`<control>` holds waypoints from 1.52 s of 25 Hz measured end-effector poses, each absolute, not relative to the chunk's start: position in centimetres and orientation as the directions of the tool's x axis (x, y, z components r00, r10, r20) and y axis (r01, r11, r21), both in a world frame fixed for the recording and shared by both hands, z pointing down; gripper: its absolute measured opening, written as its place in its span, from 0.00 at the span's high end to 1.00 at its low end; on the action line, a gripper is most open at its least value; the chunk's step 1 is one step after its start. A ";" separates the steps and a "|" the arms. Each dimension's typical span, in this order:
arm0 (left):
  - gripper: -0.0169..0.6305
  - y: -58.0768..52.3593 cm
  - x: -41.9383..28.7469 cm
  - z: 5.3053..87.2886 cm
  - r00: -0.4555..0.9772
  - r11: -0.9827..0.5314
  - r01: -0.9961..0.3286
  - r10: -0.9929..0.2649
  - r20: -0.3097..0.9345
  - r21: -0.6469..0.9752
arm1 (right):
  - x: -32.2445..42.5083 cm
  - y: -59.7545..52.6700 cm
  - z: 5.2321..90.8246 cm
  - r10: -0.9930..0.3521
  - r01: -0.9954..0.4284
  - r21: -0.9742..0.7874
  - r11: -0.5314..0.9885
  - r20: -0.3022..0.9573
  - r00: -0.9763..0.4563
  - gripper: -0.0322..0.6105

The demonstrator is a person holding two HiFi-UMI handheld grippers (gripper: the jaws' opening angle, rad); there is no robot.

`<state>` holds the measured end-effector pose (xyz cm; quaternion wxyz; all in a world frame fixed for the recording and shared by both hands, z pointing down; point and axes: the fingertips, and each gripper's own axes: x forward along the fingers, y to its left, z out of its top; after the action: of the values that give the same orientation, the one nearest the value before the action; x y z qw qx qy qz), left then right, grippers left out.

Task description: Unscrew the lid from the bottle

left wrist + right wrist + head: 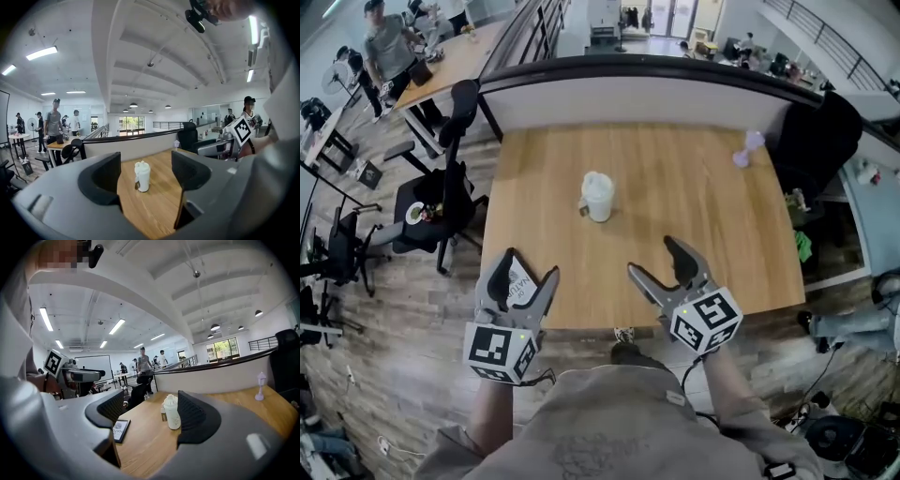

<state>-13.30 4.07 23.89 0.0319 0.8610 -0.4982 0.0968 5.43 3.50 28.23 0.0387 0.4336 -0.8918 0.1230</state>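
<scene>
A white bottle (598, 197) with its white lid on stands upright near the middle of the wooden table (694, 187); a small brown tag hangs at its side. My left gripper (530, 266) hovers over the table's near left corner, open and empty. Over the near edge, my right gripper (652, 255) is also open and empty. Both are well short of the bottle. The left gripper view has the bottle (142, 176) framed far off between the two pads. In the right gripper view the bottle (172, 412) stands beside the right pad (194, 417), at a distance.
A small card (121, 430) lies flat on the table near my left gripper. A pale lilac figurine (748, 148) stands at the far right of the table. Black office chairs (441, 202) are at the left, a dark chair (820, 131) at the far right. People stand far back left.
</scene>
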 end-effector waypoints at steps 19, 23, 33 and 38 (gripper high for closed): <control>0.47 -6.7 -8.5 29.0 0.530 -0.552 -0.834 -0.798 0.288 0.006 | 2.8 -9.5 39.2 -0.516 -0.582 -0.227 0.781 0.291 -0.806 0.36; 0.47 -9.4 -7.7 30.8 0.607 -0.629 -0.778 -0.747 0.270 0.009 | 1.4 -11.6 40.6 -0.492 -0.565 -0.221 0.795 0.309 -0.814 0.32; 0.43 -14.9 -5.8 37.1 0.742 -0.776 -0.630 -0.600 0.298 0.005 | -0.6 -17.0 46.9 -0.470 -0.540 -0.169 0.825 0.327 -0.820 0.30; 0.43 -17.3 -5.6 39.2 0.813 -0.830 -0.557 -0.535 0.230 0.036 | -1.5 -18.8 49.6 -0.441 -0.514 -0.184 0.838 0.327 -0.836 0.30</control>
<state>-5.63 -17.35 39.18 0.0506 0.9507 -0.2871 0.1055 -1.47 -18.84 49.64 0.1370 0.2518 -0.9487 0.1334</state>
